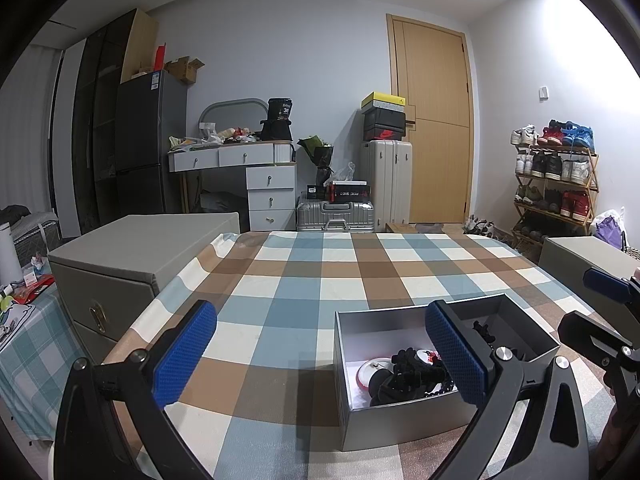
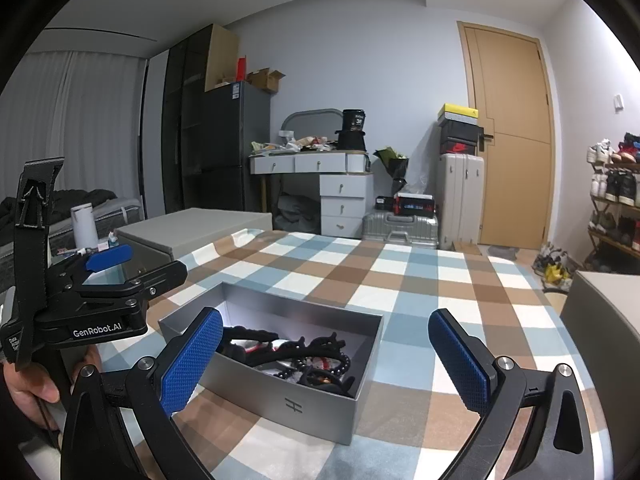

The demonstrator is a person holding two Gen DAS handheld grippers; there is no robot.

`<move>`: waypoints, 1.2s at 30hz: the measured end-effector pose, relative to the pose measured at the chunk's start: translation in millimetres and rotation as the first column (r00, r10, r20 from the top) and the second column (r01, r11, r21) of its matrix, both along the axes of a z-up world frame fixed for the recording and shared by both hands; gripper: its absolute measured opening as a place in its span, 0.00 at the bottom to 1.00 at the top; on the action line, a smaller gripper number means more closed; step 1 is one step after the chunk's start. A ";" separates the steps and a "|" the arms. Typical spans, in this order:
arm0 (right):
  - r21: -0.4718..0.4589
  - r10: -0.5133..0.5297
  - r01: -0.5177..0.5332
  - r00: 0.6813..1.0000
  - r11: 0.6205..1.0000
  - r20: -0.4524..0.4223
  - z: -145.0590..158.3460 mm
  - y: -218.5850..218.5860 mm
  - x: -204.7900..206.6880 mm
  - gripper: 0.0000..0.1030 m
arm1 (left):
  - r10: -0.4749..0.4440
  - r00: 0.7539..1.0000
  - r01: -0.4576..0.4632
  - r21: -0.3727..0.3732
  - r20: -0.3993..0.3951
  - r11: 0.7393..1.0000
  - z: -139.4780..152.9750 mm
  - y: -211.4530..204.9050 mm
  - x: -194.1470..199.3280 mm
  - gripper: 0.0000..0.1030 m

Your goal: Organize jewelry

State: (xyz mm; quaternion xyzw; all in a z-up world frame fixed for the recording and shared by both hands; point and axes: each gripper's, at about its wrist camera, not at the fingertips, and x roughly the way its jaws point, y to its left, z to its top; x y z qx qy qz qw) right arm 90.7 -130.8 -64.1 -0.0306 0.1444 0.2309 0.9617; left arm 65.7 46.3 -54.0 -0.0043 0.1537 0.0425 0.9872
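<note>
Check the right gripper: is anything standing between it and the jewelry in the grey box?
Nothing visible does. The grey box has no lid on, the jewelry lies exposed inside, and the right gripper is open above its near side. The left gripper is off to the side.

matt grey box (image 2: pixel 304 384), probably card; checked cloth (image 1: pixel 304 276) beneath.

I see the box (image 2: pixel 304 380) sitting on the table (image 2: pixel 400 280) with the jewelry (image 2: pixel 316 356) heaped inside it, my left gripper (image 1: pixel 320 356) to its left and my right gripper (image 2: pixel 326 360) to its right, both hovering near it.
</note>
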 end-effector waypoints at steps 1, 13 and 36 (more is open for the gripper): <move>0.001 0.002 -0.002 1.000 1.000 -0.001 0.0 0.1 0.2 1.00 | 0.000 1.000 0.000 0.000 0.000 1.000 -1.6 0.0 1.1 0.99; 0.007 0.009 -0.009 1.000 1.000 -0.008 0.5 -0.6 4.7 1.00 | 0.000 1.000 0.000 0.000 -0.001 1.000 -1.5 -0.4 1.3 0.99; 0.006 0.009 -0.009 1.000 1.000 -0.007 0.1 -0.5 4.6 1.00 | 0.000 1.000 0.000 0.000 0.000 1.000 0.3 -0.3 0.4 0.99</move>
